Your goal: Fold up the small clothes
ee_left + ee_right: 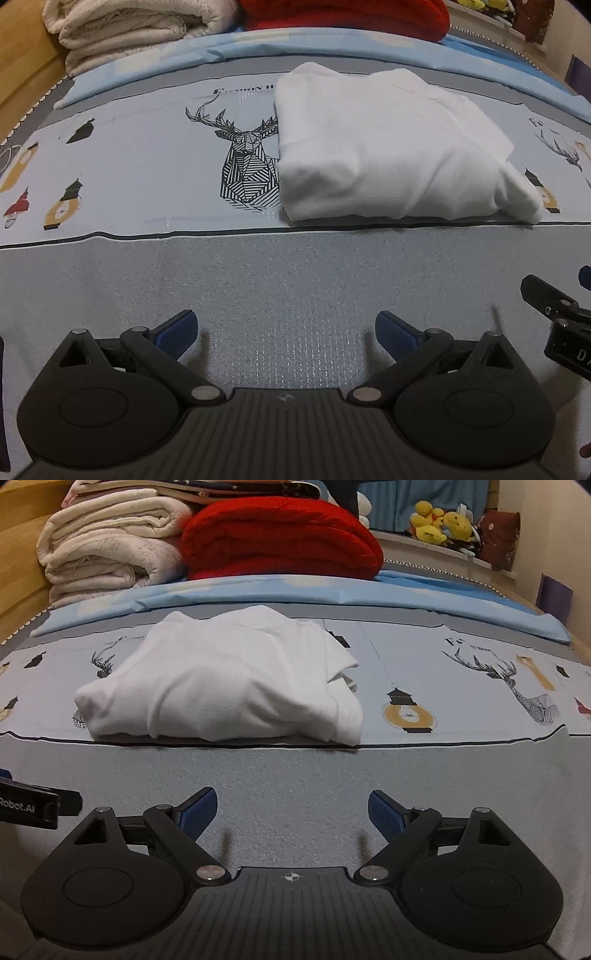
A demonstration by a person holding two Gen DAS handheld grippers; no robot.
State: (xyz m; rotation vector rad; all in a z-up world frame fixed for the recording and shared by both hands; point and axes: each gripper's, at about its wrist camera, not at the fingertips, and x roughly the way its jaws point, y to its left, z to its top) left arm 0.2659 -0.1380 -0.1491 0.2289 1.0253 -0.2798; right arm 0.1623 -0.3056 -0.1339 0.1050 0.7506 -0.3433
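Note:
A white garment lies folded into a thick bundle on the printed bed sheet; the right wrist view has the same garment left of centre. My left gripper hovers over the plain grey band of the sheet, nearer than the garment, jaws wide apart with nothing between them. My right gripper stands the same way, open and empty, well short of the garment's near edge. Each gripper shows at the edge of the other's view: the right one and the left one.
Folded cream blankets and a red blanket are stacked at the head of the bed, behind a light blue sheet. Yellow plush toys sit on a ledge at the back right. A wooden bed frame runs along the left.

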